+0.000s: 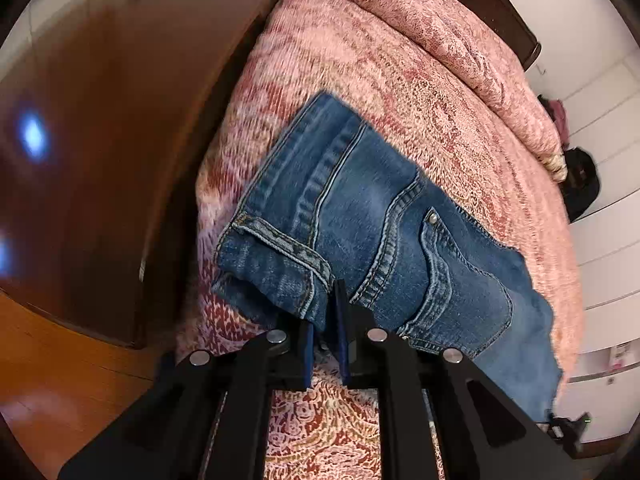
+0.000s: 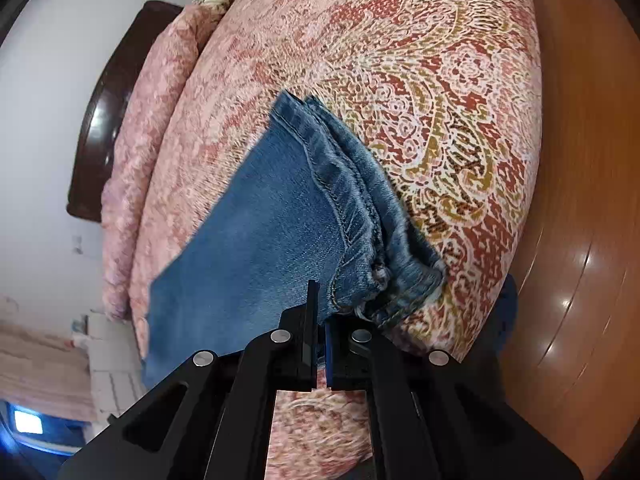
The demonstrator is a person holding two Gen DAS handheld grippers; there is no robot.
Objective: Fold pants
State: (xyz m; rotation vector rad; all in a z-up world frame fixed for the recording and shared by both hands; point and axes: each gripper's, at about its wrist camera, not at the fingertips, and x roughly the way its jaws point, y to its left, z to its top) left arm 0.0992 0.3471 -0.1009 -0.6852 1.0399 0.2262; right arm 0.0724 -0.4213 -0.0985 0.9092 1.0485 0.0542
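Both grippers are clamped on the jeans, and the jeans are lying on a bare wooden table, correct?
Not quite. The left gripper and right gripper are both shut on the jeans, but the jeans lie on a bed with a red and pink patterned bedspread, not a bare wooden table. The right wrist view shows the bedspread most clearly; the only wood is the floor beside the bed.

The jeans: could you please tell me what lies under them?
The jeans lie on the paisley bedspread; both grippers' jaws pinch the near edge. What sits directly beneath the denim is covered.
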